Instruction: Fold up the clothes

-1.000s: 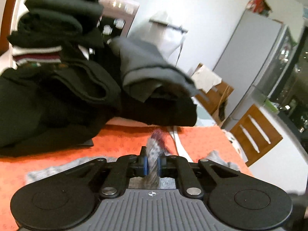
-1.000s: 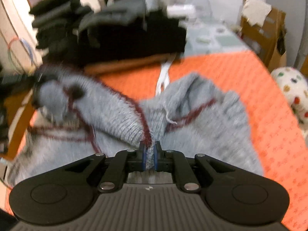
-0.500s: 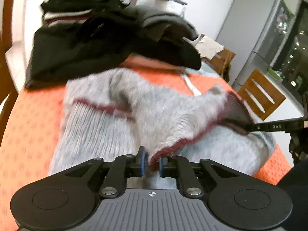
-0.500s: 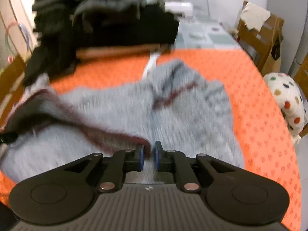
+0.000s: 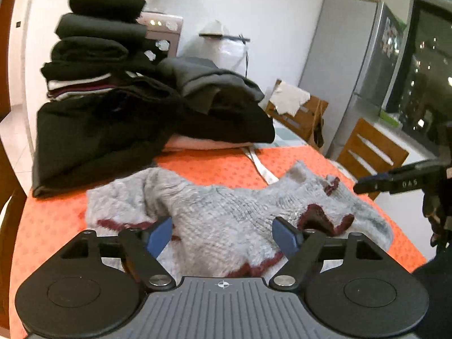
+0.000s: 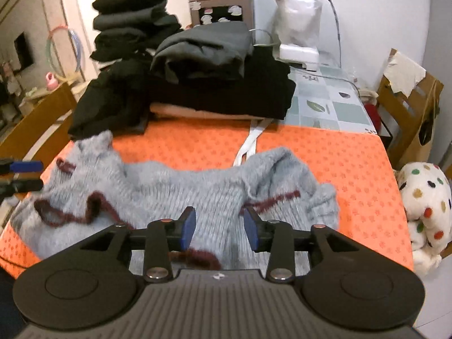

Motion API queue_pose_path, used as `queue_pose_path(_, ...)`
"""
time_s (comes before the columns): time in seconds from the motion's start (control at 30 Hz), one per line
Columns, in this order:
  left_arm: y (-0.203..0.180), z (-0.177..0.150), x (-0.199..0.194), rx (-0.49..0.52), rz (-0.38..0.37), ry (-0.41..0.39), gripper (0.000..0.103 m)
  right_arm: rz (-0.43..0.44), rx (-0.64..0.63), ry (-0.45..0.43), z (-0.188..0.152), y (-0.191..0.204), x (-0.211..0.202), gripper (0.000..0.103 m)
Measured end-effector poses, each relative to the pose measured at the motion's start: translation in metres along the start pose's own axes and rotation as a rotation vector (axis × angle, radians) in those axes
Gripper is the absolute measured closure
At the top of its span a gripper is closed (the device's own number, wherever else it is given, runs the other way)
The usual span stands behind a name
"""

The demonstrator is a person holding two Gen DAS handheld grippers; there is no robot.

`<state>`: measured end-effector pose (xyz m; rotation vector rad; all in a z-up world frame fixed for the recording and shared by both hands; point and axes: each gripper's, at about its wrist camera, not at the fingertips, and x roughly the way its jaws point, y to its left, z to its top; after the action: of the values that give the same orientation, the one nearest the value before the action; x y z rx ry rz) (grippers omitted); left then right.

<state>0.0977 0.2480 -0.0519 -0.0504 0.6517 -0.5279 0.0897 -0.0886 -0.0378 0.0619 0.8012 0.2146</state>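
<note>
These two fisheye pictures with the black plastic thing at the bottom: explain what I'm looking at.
Each picture comes from a camera mounted on a hand-held claw; a person holds one in each hand. The black shape at the bottom is the claw itself, with blue-padded fingers pointing forward. One view looks along the left claw, the other along the right claw. Both are open and hold nothing. In front of them a rumpled grey sweater with dark red trim lies on an orange tablecloth. Behind it are piles of dark clothes, some folded. The other claw shows at the edge of each view.
</note>
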Motion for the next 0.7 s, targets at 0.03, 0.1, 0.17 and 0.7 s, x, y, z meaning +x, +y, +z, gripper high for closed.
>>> queue_pose_path(0.03, -0.001, 0.003, 0.006, -0.01, 0.013, 0.011, 0.022, -0.003, 0.018, 0.001, 0.002, -0.002, 0.003, 0.06)
queue_pose_path(0.1, -0.002, 0.01, 0.021, -0.046, 0.046, 0.031, 0.022, -0.011, 0.073, 0.014, 0.004, -0.007, 0.011, 0.059)
queue_pose_path(0.17, 0.001, 0.019, 0.036, -0.102, 0.082, 0.048, 0.021, -0.004, 0.131, 0.021, 0.006, -0.014, 0.019, 0.059)
queue_pose_path(0.7, 0.036, 0.039, 0.105, -0.358, 0.256, 0.177, 0.044, 0.115, 0.516, 0.125, 0.016, -0.073, 0.115, 0.057)
